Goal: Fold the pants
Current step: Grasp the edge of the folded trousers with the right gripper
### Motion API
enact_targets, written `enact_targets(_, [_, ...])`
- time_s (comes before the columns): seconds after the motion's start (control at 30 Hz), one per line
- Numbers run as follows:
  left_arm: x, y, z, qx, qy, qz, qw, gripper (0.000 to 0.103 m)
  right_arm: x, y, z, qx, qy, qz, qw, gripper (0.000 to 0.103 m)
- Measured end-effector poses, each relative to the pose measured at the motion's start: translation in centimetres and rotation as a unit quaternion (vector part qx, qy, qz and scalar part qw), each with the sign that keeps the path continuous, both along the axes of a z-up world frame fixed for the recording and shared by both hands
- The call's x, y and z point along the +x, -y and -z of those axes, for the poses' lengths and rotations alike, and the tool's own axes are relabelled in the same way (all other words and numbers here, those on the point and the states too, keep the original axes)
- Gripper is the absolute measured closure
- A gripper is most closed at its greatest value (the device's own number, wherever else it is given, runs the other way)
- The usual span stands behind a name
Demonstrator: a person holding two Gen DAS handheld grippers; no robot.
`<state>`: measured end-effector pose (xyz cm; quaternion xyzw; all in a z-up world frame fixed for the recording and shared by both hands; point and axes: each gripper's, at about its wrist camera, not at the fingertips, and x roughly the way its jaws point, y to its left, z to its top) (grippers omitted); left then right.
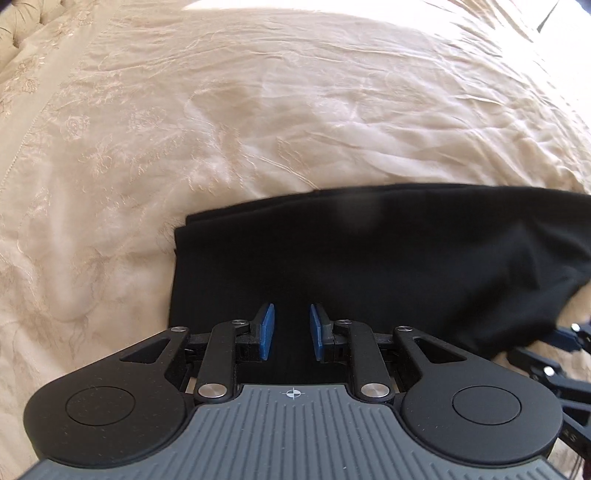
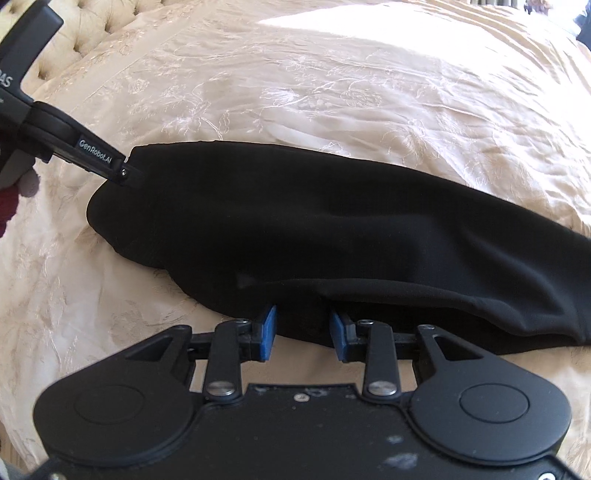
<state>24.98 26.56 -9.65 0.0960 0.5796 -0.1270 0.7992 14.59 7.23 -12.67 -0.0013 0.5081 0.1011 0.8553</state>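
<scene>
Mid-fold: black pants point(image 2: 314, 229) on cream bedspread point(image 1: 258, 110); left gripper point(image 1: 291, 328) and right gripper point(image 2: 303, 332) both released; next, pinch near edge.

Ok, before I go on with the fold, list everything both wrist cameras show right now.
pants: one, black, lying in a long band across the bedspread, apparently already doubled over.
bedspread: one, cream with embroidered flowers, wrinkled, covering the whole surface under the pants.
tufted headboard: one, cream, buttoned, at the far left edge beyond the bedspread.
left gripper: one, black with blue pads, jaws apart over the left end of the pants; the right wrist view shows its tip at the pants' left end, contact unclear.
right gripper: one, black with blue pads, jaws apart at the near edge of the pants.
</scene>
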Motion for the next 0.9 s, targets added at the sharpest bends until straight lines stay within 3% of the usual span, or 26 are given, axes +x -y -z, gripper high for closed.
enact_targets(0.2, [-4.2, 1.3, 2.0, -0.023, -0.058, 0.025, 0.9977, 0.082, -0.1, 0.0, -0.1, -0.008, 0.016, -0.017, 1.0, 0.07])
enact_targets(0.27, [-5.1, 1.6, 2.9, -0.023, -0.068, 0.035, 0.9968, 0.082, 0.6, 0.4, -0.4, 0.006, 0.002, -0.017, 1.0, 0.079])
enact_targets(0.3, [-5.4, 1.8, 3.1, -0.025, -0.072, 0.04, 0.9963, 0.082, 1.0, 0.9, -0.7, 0.025, -0.01, -0.01, 1.0, 0.089])
enact_targets(0.33, [-5.7, 2.1, 3.3, -0.027, -0.074, 0.048, 0.9957, 0.082, 1.5, 1.8, -1.3, 0.058, -0.023, 0.011, 0.998, 0.09])
enact_targets(0.4, [-5.9, 2.8, 3.7, -0.026, -0.074, 0.061, 0.995, 0.082, 2.2, 4.0, -2.2, 0.131, -0.041, 0.062, 0.989, 0.091])
enact_targets(0.47, [-5.8, 3.7, 4.2, -0.022, -0.072, 0.076, 0.9942, 0.082, 2.4, 6.4, -2.7, 0.203, -0.066, 0.121, 0.969, 0.091])
enact_targets(0.57, [-5.1, 4.7, 4.8, -0.017, -0.067, 0.08, 0.9944, 0.082, 2.3, 8.4, -1.8, 0.257, -0.112, 0.176, 0.944, 0.091])
enact_targets(0.63, [-4.3, 5.0, 4.9, -0.017, -0.054, 0.071, 0.9958, 0.082, 1.7, 8.6, -0.6, 0.261, -0.153, 0.19, 0.934, 0.092])
enact_targets(0.77, [-3.4, 4.6, 5.2, -0.019, -0.059, 0.056, 0.9965, 0.082, -0.3, 6.9, 0.9, 0.194, -0.19, 0.16, 0.949, 0.1])
enact_targets(0.87, [-3.2, 4.0, 5.3, -0.015, -0.059, 0.061, 0.9963, 0.082, -2.0, 5.5, 0.2, 0.152, -0.157, 0.13, 0.967, 0.098])
enact_targets(0.9, [-3.2, 3.9, 5.3, -0.013, -0.058, 0.062, 0.9963, 0.082, -2.5, 5.2, -0.3, 0.14, -0.14, 0.123, 0.972, 0.092])
